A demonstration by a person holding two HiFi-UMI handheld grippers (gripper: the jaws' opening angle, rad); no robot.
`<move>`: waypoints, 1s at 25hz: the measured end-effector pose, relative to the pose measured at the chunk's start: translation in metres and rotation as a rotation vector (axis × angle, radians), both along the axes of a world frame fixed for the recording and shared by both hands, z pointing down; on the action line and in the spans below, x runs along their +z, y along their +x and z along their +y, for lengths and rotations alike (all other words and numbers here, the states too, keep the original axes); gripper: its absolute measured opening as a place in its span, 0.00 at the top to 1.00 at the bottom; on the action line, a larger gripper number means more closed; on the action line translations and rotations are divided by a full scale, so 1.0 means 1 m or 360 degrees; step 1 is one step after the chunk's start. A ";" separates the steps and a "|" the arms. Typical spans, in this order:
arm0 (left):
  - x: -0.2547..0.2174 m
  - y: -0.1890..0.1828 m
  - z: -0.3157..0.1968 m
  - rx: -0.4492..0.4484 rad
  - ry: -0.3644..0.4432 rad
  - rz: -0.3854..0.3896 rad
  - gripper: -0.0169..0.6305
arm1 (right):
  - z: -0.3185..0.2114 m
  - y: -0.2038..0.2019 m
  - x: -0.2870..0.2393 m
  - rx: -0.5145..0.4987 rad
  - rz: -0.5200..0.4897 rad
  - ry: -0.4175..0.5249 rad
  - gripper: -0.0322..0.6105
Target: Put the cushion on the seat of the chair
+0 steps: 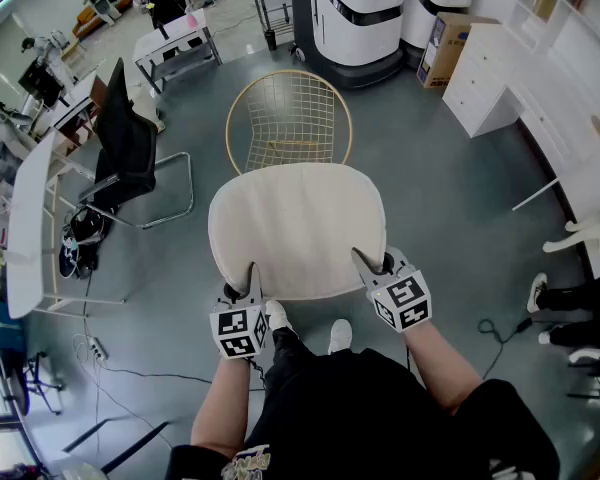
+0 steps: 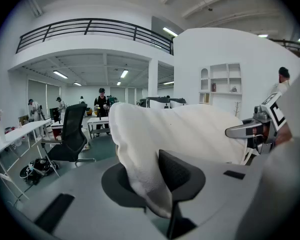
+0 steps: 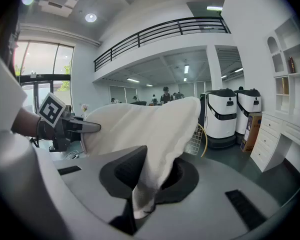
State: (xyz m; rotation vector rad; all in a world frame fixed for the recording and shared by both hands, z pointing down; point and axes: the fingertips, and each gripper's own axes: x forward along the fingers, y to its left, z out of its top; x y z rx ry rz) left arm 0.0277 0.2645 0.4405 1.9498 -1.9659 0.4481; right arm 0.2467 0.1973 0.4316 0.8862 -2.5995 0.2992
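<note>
Two hand-held grippers, each clamped on the near edge of one cream cushion (image 1: 298,228).

Left gripper (image 2: 157,186): jaws closed on a fold at the cushion's left near corner, fabric pinched between the pads.

Right gripper (image 3: 140,181): jaws likewise closed on the right near corner, a tail of fabric hanging down through the gap.

Cushion: held up in the air, spread roughly flat between both grippers, clear of the floor (image 1: 450,198). Rounded far edge overlapping, in the head view, the near rim of the gold wire chair (image 1: 290,118). Wire seat of that chair mostly bare, cushion not yet laid on it.

To the left: black office chair (image 1: 125,153) beside a white desk (image 1: 25,228).

Beyond the wire chair: two white machines (image 1: 355,13), cardboard box (image 1: 442,48), white drawer unit (image 1: 485,93).
</note>
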 end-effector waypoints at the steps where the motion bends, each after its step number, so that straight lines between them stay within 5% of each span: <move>1: -0.001 0.000 0.000 0.0000 0.0000 -0.0001 0.83 | 0.000 0.000 -0.001 0.0001 0.0000 0.0001 0.85; 14: -0.001 -0.013 -0.003 -0.0026 -0.0003 0.0028 0.83 | -0.005 -0.012 -0.005 -0.0030 -0.0030 0.0000 0.84; 25: 0.003 -0.067 -0.022 -0.0002 -0.0021 0.0059 0.83 | -0.020 -0.065 -0.003 0.0001 -0.0006 -0.0032 0.84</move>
